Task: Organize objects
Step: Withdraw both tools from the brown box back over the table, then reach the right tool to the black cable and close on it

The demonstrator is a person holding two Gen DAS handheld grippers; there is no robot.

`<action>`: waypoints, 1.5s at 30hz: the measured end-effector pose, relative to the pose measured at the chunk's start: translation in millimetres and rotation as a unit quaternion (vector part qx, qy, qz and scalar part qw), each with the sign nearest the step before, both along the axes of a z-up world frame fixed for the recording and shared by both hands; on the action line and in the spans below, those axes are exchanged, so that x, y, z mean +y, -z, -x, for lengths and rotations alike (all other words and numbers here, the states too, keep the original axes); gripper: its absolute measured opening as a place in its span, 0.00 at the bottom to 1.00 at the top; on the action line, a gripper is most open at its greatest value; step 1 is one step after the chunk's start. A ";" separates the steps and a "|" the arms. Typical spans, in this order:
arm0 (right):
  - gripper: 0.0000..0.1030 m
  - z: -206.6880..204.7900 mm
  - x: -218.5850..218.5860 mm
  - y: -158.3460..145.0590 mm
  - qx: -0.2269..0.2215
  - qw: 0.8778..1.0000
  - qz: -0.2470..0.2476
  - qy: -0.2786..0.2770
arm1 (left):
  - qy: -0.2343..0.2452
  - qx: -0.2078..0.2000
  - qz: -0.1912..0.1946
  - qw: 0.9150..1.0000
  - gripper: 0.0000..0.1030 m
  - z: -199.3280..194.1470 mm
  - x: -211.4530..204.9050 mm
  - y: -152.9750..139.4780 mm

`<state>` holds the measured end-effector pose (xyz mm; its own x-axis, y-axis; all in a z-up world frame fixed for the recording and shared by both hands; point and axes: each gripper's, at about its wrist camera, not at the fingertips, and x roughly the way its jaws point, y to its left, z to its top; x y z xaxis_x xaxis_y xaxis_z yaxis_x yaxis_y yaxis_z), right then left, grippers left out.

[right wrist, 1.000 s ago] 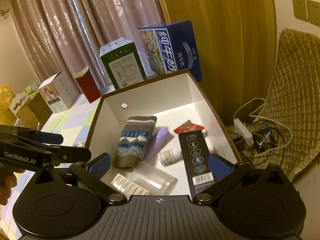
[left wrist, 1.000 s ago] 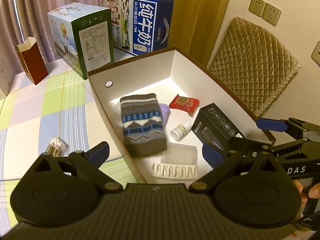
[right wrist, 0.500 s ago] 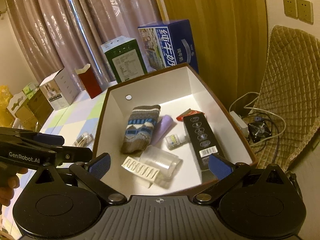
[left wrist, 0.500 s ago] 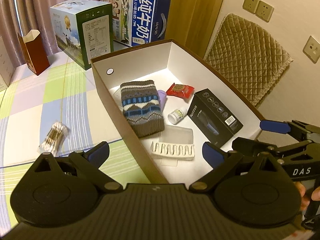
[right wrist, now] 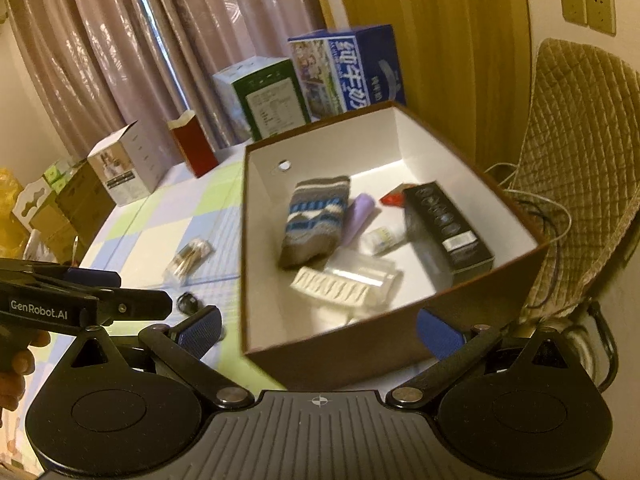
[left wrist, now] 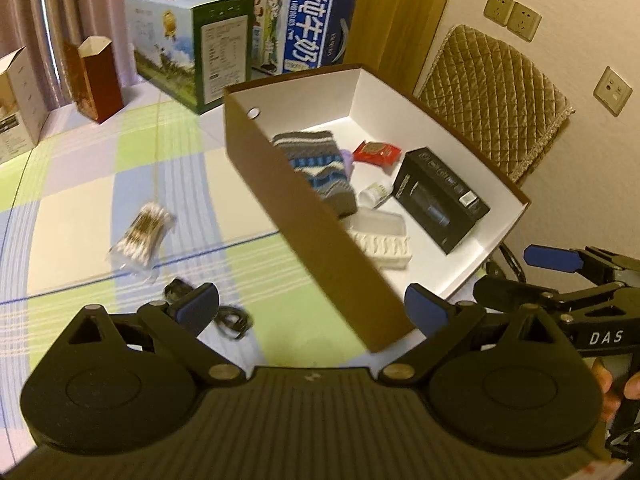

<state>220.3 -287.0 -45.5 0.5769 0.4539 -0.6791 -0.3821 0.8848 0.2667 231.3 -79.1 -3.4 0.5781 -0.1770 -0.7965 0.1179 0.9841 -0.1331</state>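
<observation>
A brown cardboard box (left wrist: 320, 240) with white inner walls stands on the checked tablecloth. Inside lie a striped knitted sock (right wrist: 316, 220), a purple tube (right wrist: 358, 216), a red packet (left wrist: 376, 152), a black carton (right wrist: 448, 228), a small white bottle (left wrist: 374, 194), a clear plastic tub (right wrist: 360, 272) and a white ridged piece (left wrist: 384, 246). Left of the box on the cloth lie a pack of cotton swabs (left wrist: 142, 236) and a coiled black cable (left wrist: 224, 316). My left gripper (left wrist: 312, 306) is open at the box's near left corner. My right gripper (right wrist: 320, 333) is open in front of the near wall. Both are empty.
Behind the box stand a green-and-white carton (left wrist: 192, 56) and a blue milk carton (left wrist: 296, 24). A dark red paper bag (left wrist: 98, 76) and a white carton (right wrist: 124, 164) stand at the back left. A quilted chair back (right wrist: 580, 160) and floor cables (right wrist: 540, 208) lie right of the table.
Both grippers have drawn back from above the box to its near end. The left view has swung left, so the swabs and the black cable now show. Nothing in the box moved.
</observation>
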 end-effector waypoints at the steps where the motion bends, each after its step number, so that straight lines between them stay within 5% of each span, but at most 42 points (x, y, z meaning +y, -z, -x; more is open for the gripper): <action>1: 0.98 3.8 4.0 0.5 0.002 1.000 0.000 -0.001 | -0.001 0.002 0.000 1.000 0.95 3.3 4.0 0.6; 21: 0.98 52.9 87.4 17.0 0.030 0.999 0.003 -0.027 | -0.022 0.035 -0.004 0.999 0.95 54.4 91.5 21.3; 45: 0.93 24.4 180.9 56.2 0.023 0.996 0.039 -0.082 | -0.068 0.054 -0.036 0.996 0.95 47.0 152.7 49.7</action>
<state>195.9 -106.1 -101.8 0.4664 0.4838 -0.7406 -0.5120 0.8303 0.2199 184.3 73.6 -53.1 0.5029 -0.0444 -0.8632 -0.0275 0.9974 -0.0673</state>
